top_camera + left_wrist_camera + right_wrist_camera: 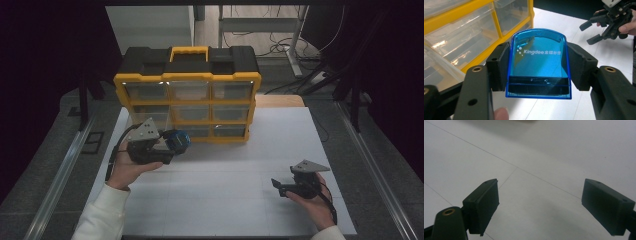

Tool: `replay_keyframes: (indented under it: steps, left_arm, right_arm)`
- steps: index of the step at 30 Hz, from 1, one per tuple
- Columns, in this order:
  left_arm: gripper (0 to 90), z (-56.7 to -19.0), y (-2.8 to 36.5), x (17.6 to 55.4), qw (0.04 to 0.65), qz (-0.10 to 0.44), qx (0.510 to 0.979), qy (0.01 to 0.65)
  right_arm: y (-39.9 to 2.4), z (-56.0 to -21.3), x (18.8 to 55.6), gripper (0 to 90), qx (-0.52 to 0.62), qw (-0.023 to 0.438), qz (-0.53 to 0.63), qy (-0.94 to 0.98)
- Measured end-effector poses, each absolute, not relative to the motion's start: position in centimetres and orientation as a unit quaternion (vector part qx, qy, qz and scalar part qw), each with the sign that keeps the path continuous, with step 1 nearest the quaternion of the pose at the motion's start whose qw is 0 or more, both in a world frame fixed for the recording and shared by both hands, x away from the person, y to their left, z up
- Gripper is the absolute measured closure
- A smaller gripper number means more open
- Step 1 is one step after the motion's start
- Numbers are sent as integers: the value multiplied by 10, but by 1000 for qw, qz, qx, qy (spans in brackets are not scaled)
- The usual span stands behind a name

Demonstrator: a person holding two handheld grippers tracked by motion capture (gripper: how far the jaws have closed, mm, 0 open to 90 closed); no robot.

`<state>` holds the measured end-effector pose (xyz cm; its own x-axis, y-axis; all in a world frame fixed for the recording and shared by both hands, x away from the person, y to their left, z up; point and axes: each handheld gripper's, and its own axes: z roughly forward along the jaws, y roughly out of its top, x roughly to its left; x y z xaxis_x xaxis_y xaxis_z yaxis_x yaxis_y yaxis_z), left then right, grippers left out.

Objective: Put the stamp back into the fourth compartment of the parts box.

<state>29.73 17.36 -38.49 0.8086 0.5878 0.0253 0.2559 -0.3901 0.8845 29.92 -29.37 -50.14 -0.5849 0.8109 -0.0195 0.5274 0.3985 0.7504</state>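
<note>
Beside the yellow drawer organizer (187, 100), the left gripper (539, 72) clamps a blue translucent case (539, 65) sideways for stowing; the right gripper (549, 205) rests wide open on the tabletop (225, 170).

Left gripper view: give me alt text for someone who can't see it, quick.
The left gripper clamps a translucent blue case printed "Kingdee" between its two black jaws, above the white table. A yellow organizer with clear drawers stands at upper left; the right gripper, jaws open, sits in a hand at upper right.
</note>
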Motion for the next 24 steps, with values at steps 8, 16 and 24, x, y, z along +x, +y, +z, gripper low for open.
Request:
replay_keyframes:
  steps: [8, 16, 24]
  left_arm:
    - [410, -381, 179, 296, 495, 177, 809, 264]
    - [410, -378, 184, 295, 502, 182, 802, 268]
    - [410, -378, 185, 296, 501, 185, 801, 270]
  right_arm:
    - [-294, -501, 299, 148, 412, 195, 362, 813]
    - [-294, -501, 299, 147, 413, 195, 362, 813]
    - [-294, -501, 299, 146, 414, 195, 361, 812]
